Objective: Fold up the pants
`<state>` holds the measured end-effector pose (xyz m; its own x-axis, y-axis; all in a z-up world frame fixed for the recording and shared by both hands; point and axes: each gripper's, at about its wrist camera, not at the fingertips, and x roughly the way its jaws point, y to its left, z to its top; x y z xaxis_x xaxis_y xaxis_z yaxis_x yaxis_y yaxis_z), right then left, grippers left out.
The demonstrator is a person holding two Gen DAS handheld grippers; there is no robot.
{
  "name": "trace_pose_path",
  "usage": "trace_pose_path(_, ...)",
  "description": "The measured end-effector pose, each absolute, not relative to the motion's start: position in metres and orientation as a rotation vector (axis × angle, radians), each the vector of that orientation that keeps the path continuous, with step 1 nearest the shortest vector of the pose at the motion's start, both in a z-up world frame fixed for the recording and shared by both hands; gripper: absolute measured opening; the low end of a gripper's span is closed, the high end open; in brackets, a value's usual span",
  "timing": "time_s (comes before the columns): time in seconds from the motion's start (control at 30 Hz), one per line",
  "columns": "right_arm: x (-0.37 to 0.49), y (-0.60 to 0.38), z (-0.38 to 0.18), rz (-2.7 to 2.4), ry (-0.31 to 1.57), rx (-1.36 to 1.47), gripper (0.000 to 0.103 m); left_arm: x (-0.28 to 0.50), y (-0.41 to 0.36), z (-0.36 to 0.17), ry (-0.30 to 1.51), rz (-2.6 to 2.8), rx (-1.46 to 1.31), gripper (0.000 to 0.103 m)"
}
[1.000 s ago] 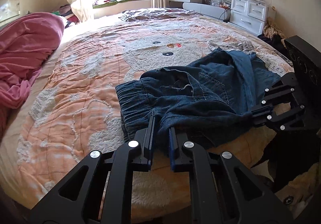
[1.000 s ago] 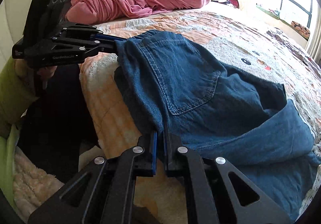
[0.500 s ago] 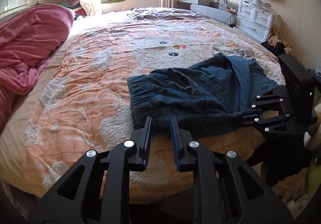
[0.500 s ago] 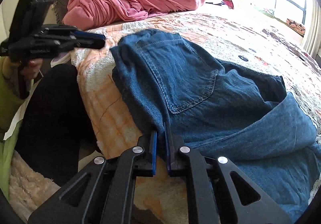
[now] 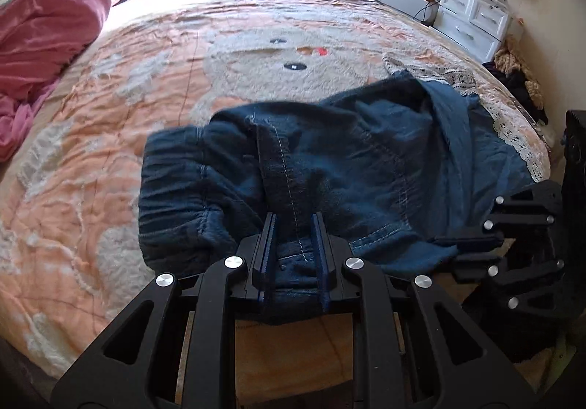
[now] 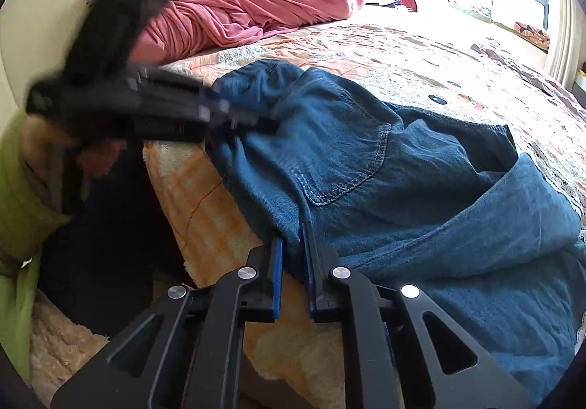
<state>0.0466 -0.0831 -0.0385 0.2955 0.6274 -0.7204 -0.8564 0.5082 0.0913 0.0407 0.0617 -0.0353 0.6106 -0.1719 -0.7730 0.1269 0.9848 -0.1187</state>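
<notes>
Left gripper (image 5: 293, 225) straddles a denim fold, unclenched; right gripper (image 6: 293, 244), just opening, flanks the pants' (image 6: 384, 170) edge.

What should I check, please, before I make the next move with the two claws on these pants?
1. Left claw astride a fold of the pants near the waistband: ok. Its jaws have just been opening and denim sits between them.
2. Left pads pressing that denim: cannot tell.
3. Right claw holding the pants: not ok. Its jaws have just been opening, a gap shows, and only the cloth's edge is at the tips.
4. Pants lying flat: not ok. They are bunched, with one part folded over.
5. Room on the bed beyond the pants: ok, bare blanket there.
</notes>
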Motion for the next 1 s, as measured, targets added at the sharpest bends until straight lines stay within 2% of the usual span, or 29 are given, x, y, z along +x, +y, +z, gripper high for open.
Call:
trace_pose_path(0.07,0.048,-0.086,-0.033,1.018,0.797,-0.305,0.015,0.036,0.066,-0.039,0.887,-0.182,-0.07,0.013)
trace_pose_path(0.17,0.046,-0.096,-0.017,1.028,0.785,-0.227,0.029,0.035,0.064,-0.04,0.881,-0.18,-0.047,0.013)
trace_pose_path(0.2,0.044,-0.102,-0.009,1.023,0.763,-0.199,0.03,0.035,0.064,-0.042,0.878,-0.181,-0.042,0.013)
trace_pose_path(0.33,0.046,-0.111,0.007,0.968,0.706,-0.163,0.03,0.036,0.063,-0.045,0.867,-0.184,-0.036,0.013)
trace_pose_path(0.5,0.07,-0.085,-0.009,0.869,0.795,-0.22,0.03,0.035,0.062,-0.045,0.859,-0.182,-0.034,0.013)
trace_pose_path(0.63,0.079,-0.078,-0.043,0.804,0.909,-0.258,0.031,0.035,0.062,-0.046,0.858,-0.185,-0.034,0.013)
trace_pose_path(0.87,0.079,-0.096,-0.034,0.843,0.883,-0.156,0.031,0.031,0.061,-0.038,0.82,-0.182,-0.04,0.013)
trace_pose_path(0.93,0.079,-0.113,-0.021,0.855,0.852,-0.089,0.032,0.024,0.062,-0.025,0.783,-0.207,-0.061,0.021)
trace_pose_path(0.97,0.079,-0.123,-0.015,0.846,0.836,-0.073,0.035,0.021,0.061,-0.018,0.766,-0.216,-0.064,0.03)
trace_pose_path(1.0,0.08,-0.135,-0.008,0.829,0.817,-0.055,0.039,0.016,0.059,-0.009,0.739,-0.218,-0.06,0.033)
